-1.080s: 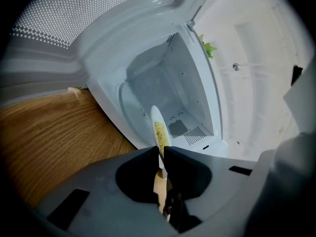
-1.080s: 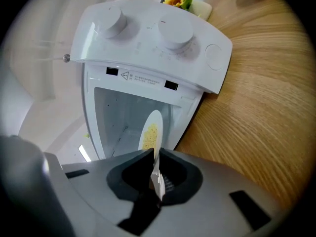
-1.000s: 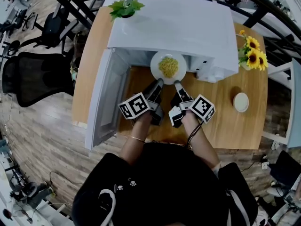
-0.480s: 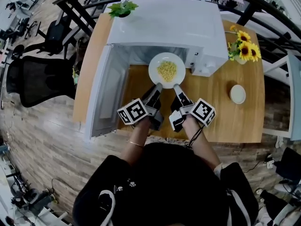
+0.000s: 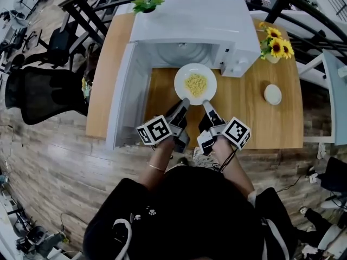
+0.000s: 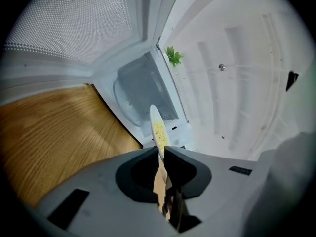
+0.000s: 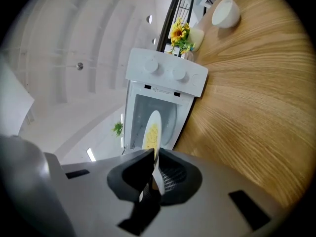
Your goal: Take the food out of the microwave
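Observation:
A white plate point(image 5: 195, 84) of yellow food point(image 5: 196, 84) hangs over the wooden table point(image 5: 249, 118), just in front of the open white microwave point(image 5: 195, 26). My left gripper point(image 5: 185, 101) is shut on the plate's near-left rim and my right gripper point(image 5: 205, 103) is shut on its near-right rim. In the left gripper view the plate point(image 6: 157, 132) stands edge-on between the jaws of the left gripper point(image 6: 160, 151), with the empty microwave cavity point(image 6: 140, 90) behind it. The right gripper view shows the plate point(image 7: 152, 131) pinched in the right gripper point(image 7: 155, 154).
The microwave door point(image 5: 123, 99) stands open to the left. A small white bowl point(image 5: 272, 94) and a vase of sunflowers point(image 5: 274, 43) sit on the table at the right. A green plant point(image 5: 147, 4) stands at the back left. Black chairs point(image 5: 43, 85) are on the floor at left.
Both grippers have drawn the plate out of the microwave cavity toward me; it was half inside the opening and now hangs over the table in front of it.

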The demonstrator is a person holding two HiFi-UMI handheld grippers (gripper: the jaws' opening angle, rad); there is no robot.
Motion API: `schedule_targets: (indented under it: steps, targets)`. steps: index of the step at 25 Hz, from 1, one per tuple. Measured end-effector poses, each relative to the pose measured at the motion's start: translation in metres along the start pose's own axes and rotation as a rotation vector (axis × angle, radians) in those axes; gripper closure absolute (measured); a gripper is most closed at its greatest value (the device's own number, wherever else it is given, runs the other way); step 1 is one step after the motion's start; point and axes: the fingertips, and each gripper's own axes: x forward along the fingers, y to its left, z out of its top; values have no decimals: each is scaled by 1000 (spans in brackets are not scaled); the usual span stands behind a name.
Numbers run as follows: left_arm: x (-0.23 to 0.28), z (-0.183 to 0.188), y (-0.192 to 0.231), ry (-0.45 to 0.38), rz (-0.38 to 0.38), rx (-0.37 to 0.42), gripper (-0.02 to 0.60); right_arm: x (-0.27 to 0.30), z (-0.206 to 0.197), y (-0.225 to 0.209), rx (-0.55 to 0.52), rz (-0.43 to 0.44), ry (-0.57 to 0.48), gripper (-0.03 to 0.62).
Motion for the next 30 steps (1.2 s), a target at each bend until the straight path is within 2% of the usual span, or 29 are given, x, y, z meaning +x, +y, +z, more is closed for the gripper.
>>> schedule_targets:
  steps: [20, 30]
  targets:
    - [-73, -60, -38, 32, -81, -7, 541, -94, -49, 16, -35, 4, -79, 566]
    - [-87, -62, -46, 2, -71, 1, 541, -103, -57, 22, -37, 10, -48, 567]
